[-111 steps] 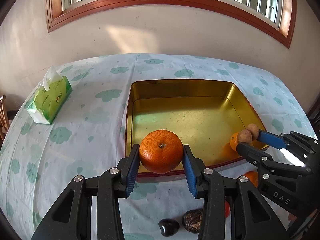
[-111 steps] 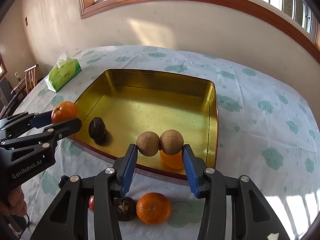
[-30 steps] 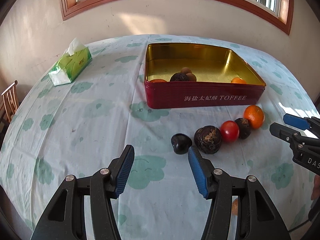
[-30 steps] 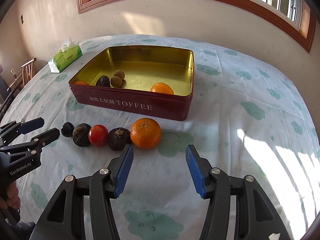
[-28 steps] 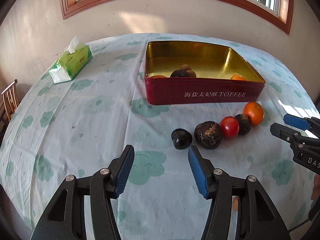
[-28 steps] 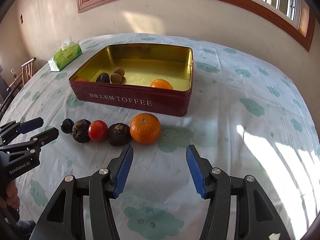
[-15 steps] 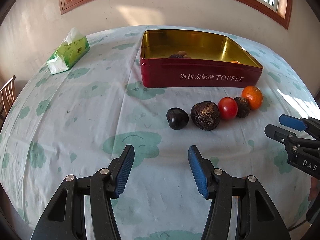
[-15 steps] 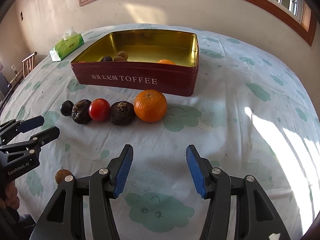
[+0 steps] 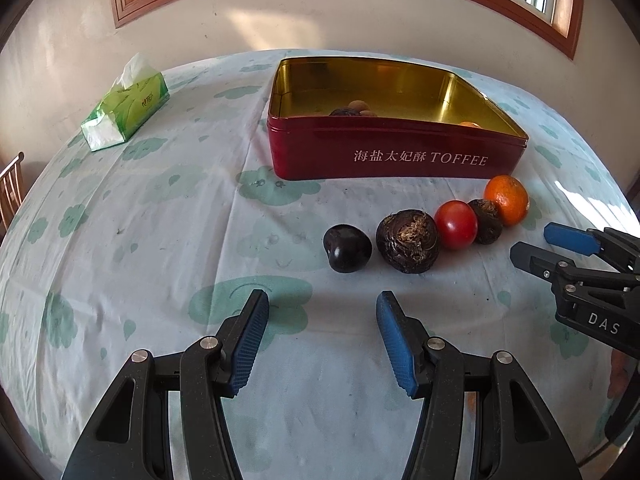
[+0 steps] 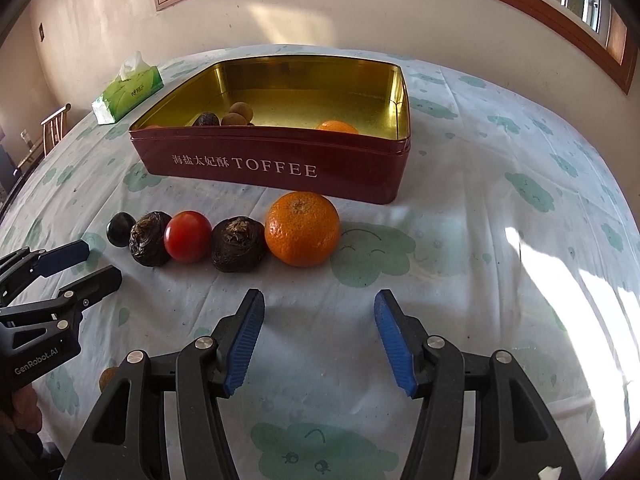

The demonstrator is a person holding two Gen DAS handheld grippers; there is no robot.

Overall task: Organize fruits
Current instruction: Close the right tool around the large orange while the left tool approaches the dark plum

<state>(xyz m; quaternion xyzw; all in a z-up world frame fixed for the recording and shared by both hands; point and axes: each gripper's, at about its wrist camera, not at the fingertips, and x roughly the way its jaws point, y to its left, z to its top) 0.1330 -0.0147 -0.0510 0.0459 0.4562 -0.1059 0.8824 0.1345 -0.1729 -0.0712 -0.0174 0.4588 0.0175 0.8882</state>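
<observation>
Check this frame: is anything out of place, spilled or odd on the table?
Nothing spilled or damaged. One oddity: a small brown fruit lies alone at the table's near edge, half hidden behind the left gripper, apart from the row headed by the orange before the toffee tin.

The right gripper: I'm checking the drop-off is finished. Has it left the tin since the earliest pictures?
Yes. The right gripper has pulled back from above the toffee tin to the tablecloth in front of the orange, empty.

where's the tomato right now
In the right wrist view the tomato sits on the tablecloth in the row before the red tin, between two dark brown fruits, left of the orange.
</observation>
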